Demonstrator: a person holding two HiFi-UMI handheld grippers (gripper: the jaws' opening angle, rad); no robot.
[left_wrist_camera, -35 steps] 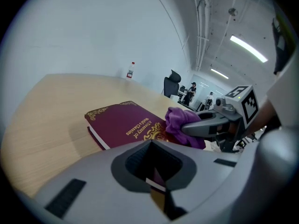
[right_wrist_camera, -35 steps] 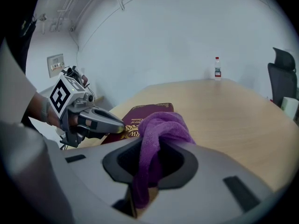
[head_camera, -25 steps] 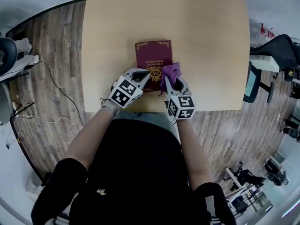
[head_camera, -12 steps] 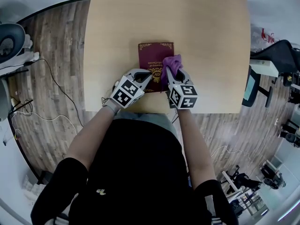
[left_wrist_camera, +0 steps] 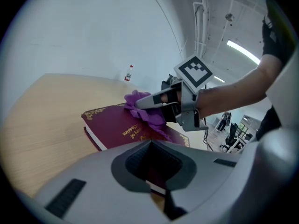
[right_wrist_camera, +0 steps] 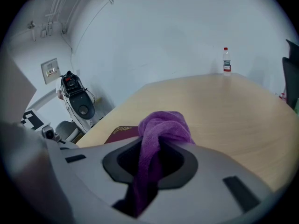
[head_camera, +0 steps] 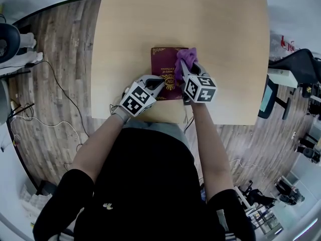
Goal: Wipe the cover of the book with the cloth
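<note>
Ok so the wipe is under way here, not finished as far as I can judge. The book [head_camera: 164, 70] lies flat on the table [head_camera: 130, 34], close to the near edge and about the middle of it, front cover up.

The left gripper [head_camera: 160, 83] has its jaws pinched down on the near edge of the book. In the left gripper view you can see the maroon cover and a strip of white pages right in the gap, so it's pinning the book in place.

The right gripper [head_camera: 184, 67] is clamped tight on the purple cloth [head_camera: 183, 58]. The cloth runs down through the jaws and bunches out past the tips. That bunch sits on the cover at its far right corner, touching it.

How far along? The cloth is at the far end of the right side of the cover, so my guess is that strip is being done. The left half of the cover and the middle with the gold crest are bare, with nothing on them. I can't see dust or marks on the cover, so there's no telling what has been cleaned. I'd say at least the left side is left to do.

The only other thing on the table is a small bottle [right_wrist_camera: 226, 60] way off at the far right corner.
</note>
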